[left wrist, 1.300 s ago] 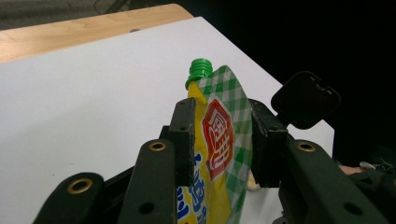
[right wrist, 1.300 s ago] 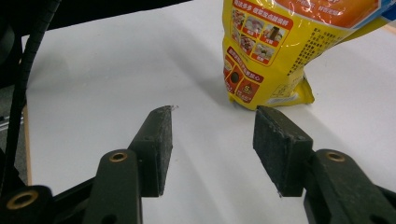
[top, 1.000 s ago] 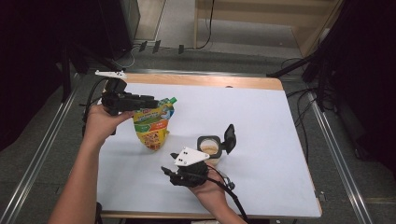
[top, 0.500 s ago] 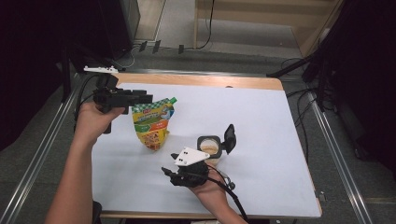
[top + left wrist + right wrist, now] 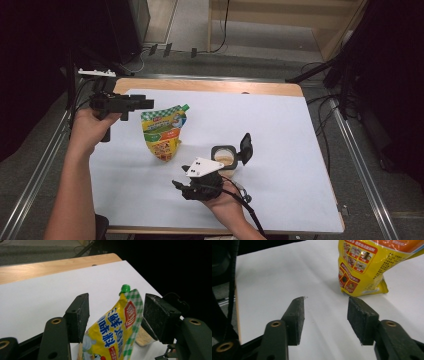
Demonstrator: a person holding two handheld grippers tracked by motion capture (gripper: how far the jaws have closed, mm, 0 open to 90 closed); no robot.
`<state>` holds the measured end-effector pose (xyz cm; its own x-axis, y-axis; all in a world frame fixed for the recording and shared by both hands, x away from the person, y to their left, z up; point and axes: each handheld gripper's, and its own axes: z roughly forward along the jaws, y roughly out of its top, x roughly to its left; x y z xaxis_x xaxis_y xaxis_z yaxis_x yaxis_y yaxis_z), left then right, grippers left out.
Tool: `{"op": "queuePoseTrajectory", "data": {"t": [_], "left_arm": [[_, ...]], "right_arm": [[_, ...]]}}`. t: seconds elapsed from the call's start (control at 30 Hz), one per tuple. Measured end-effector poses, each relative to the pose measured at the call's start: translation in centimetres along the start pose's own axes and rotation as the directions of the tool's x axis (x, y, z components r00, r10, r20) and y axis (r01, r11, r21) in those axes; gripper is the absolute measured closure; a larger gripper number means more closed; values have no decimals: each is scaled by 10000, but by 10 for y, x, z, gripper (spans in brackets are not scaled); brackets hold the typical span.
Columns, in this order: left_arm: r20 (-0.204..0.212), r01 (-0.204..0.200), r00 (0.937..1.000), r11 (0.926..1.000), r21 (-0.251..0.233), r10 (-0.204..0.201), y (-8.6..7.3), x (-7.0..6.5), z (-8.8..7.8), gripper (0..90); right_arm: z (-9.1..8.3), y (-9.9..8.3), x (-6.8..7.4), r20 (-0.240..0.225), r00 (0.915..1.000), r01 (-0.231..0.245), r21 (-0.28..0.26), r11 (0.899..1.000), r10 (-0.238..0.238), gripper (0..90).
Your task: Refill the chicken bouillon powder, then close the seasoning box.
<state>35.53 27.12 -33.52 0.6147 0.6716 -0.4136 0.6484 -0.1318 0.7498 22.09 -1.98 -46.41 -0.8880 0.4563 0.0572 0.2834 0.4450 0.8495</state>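
A yellow and green spouted pouch (image 5: 162, 132) with a green cap (image 5: 124, 287) stands upright on the white table sheet (image 5: 280, 125). My left gripper (image 5: 149, 103) hovers just left of the pouch top, open and apart from it. In the left gripper view, the pouch (image 5: 112, 332) shows beyond the spread jaws of the left gripper (image 5: 116, 315). A small jar (image 5: 224, 156) of tan paste has its black lid (image 5: 245, 145) flipped up. My right gripper (image 5: 176, 185) rests low near the front edge, open. In the right gripper view, the right gripper (image 5: 324, 315) points at the pouch base (image 5: 362, 272).
The wooden table edge (image 5: 210, 86) runs along the far side, with metal rails (image 5: 357, 150) at both sides. Cables and dark equipment stand on the floor beyond. A black cable (image 5: 247, 207) trails from the right gripper.
My left gripper has drawn back to the left, away from the pouch top, and the pouch stands alone. The right gripper has not moved.
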Motion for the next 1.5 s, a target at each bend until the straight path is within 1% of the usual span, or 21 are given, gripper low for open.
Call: {"op": "queuePoseTrajectory", "data": {"t": [0.03,0.1,0.17,0.3,0.33,0.43,0.53,0.77,0.87,0.97,1.03,1.13,1.17,1.23,1.33,1.43,1.5], "left_arm": [[-113,99,9999,9999,24,-98,-1,1,0,382],[-367,339,9987,9994,-22,-340,-2,5,0,382],[-398,574,9976,9984,-8,-574,-3,9,0,382],[-509,665,9965,9978,-2,-664,-5,14,1,381],[-550,664,9963,9978,43,-661,-6,15,1,381],[-548,752,9957,9972,43,-749,-7,16,2,381],[-546,754,9957,9971,106,-747,-8,18,3,378],[-527,735,9960,9969,277,-720,-11,21,8,377],[-559,729,9958,9972,152,-719,-12,23,8,377],[-568,742,9957,9971,179,-731,-13,25,8,377],[-562,819,9952,9964,197,-807,-14,26,9,376],[-614,770,9953,9968,223,-755,-15,27,10,376],[-670,740,9951,9971,169,-727,-15,28,10,376],[-655,772,9949,9970,104,-763,-15,28,9,376],[-627,748,9953,9970,195,-735,-15,28,11,376],[-583,689,9960,9971,318,-670,-16,27,13,375],[-569,698,9961,9968,385,-675,-16,27,14,374]], "right_arm": [[0,0,0,-103,9999,-30,-8,10000,30,512],[-2,2,0,-138,9999,-63,-32,10000,63,511],[-3,4,0,-190,9998,-39,-22,10000,39,498],[-8,9,-3,-289,9995,-98,-44,9999,97,463],[-10,10,-5,-340,9993,-179,-13,9998,179,459],[-14,13,-9,-418,9987,-276,55,9996,278,460],[-20,16,-13,-412,9986,-340,46,9994,342,463],[-37,22,-25,-183,9987,-470,-130,9988,468,477],[-45,25,-30,-120,9986,-509,-221,9985,507,477],[-52,26,-35,-26,9986,-528,-275,9982,527,478],[-56,27,-39,38,9983,-574,-275,9980,575,478],[-63,27,-44,146,9980,-612,-302,9977,616,480],[-65,27,-45,131,9977,-663,-302,9973,667,481],[-69,28,-49,176,9974,-696,-317,9971,701,483],[-75,30,-53,372,9973,-627,-348,9974,640,489],[-83,31,-57,468,9969,-606,-434,9972,626,497],[-88,32,-60,552,9961,-657,-467,9968,682,502]]}}
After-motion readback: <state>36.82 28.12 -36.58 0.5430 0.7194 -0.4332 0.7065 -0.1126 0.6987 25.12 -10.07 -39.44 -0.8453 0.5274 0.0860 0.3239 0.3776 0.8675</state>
